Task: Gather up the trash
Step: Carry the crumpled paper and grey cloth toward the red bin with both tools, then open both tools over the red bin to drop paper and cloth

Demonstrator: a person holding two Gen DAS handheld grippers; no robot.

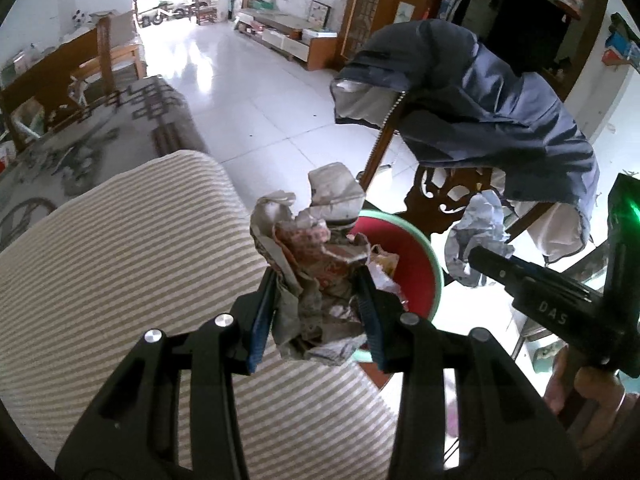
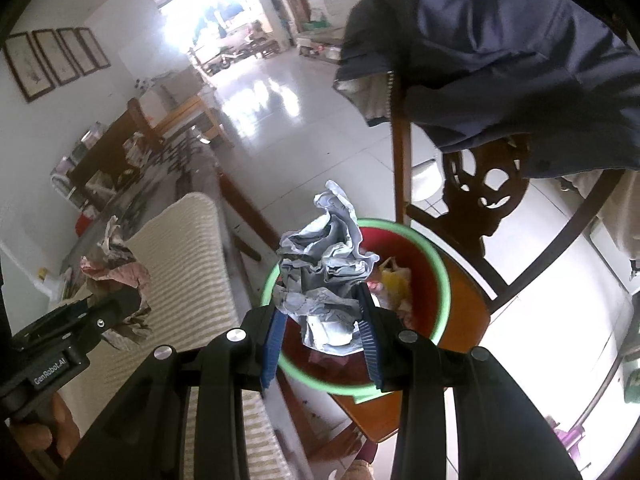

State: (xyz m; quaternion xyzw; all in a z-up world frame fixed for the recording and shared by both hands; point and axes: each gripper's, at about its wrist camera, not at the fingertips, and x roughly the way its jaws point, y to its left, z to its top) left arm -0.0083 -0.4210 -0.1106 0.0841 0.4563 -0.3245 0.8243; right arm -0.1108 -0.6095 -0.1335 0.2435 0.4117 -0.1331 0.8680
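Observation:
My left gripper (image 1: 316,280) is shut on a crumpled wad of brownish printed paper (image 1: 316,248), held over the edge of a striped cushion, just left of a red bin with a green rim (image 1: 436,268). In the right wrist view my right gripper (image 2: 320,304) is shut on a crumpled pale blue-grey paper (image 2: 324,272), hanging above the same bin (image 2: 444,280), which stands on a wooden chair seat and holds yellow and pink scraps. The right gripper with its grey paper (image 1: 476,236) also shows at the right of the left wrist view. The left one with its wad (image 2: 120,280) shows at the left of the right wrist view.
A carved dark wooden chair back (image 2: 484,196) with a blue jacket (image 1: 500,92) draped over it rises behind the bin. The beige striped sofa cushion (image 1: 120,280) lies left of it. White tiled floor (image 1: 240,80) stretches beyond, with a low cabinet along the far wall.

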